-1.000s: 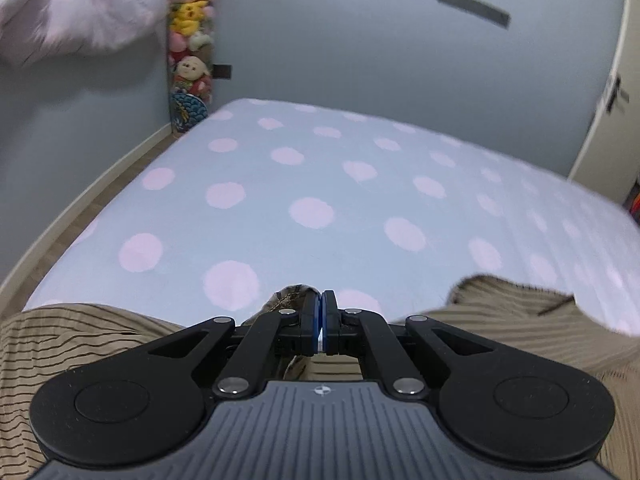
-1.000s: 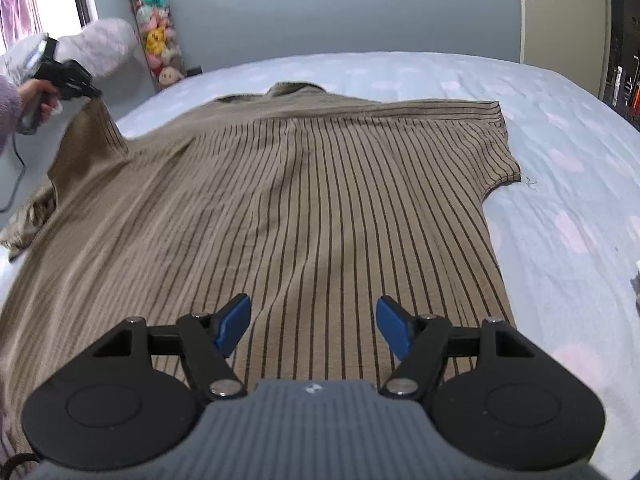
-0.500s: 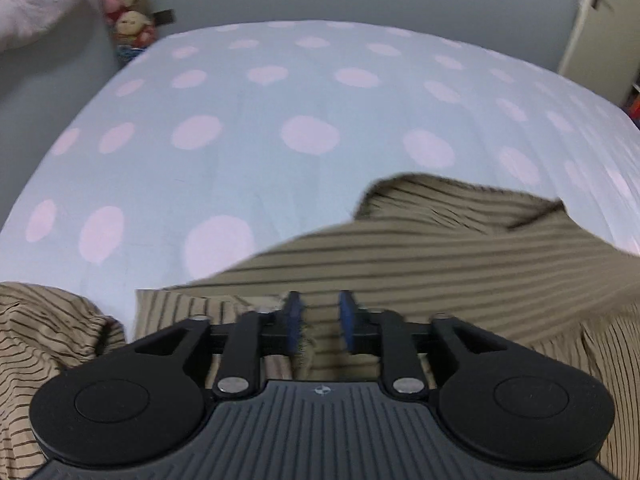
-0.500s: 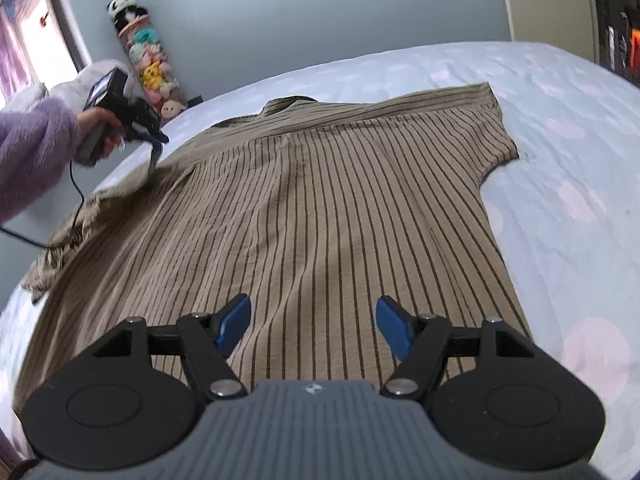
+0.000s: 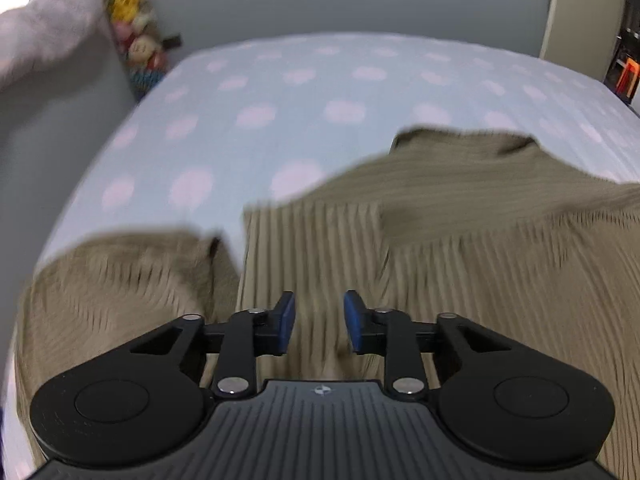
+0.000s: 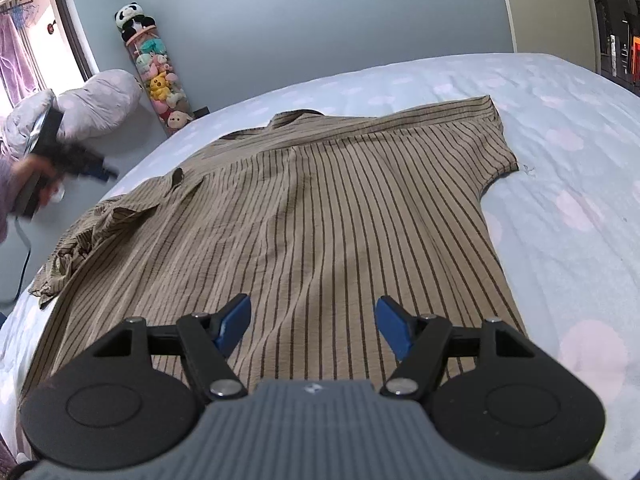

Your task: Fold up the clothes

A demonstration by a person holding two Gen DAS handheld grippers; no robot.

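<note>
A tan shirt with dark vertical stripes (image 6: 328,216) lies back-up on the bed, collar far, hem near me. Its right sleeve (image 6: 492,136) lies flat; its left sleeve (image 6: 100,224) is folded in and rumpled at the bed's left edge. My right gripper (image 6: 314,322) is open and empty, hovering above the hem. My left gripper (image 5: 319,322) is open and empty above the rumpled sleeve side of the shirt (image 5: 440,248), which looks blurred there. It also shows in the right wrist view (image 6: 92,170), off the bed's left edge, held in a hand.
The bed has a pale blue sheet with pink dots (image 6: 568,200). A tall clear tube of plush toys (image 6: 160,80) stands by the far wall. A pale pillow (image 6: 96,104) lies at the left. A door (image 6: 548,8) is at the far right.
My left gripper opened and let go of the left sleeve, which dropped folded onto the shirt, then pulled back off the bed's left edge. My right gripper stayed open above the hem.
</note>
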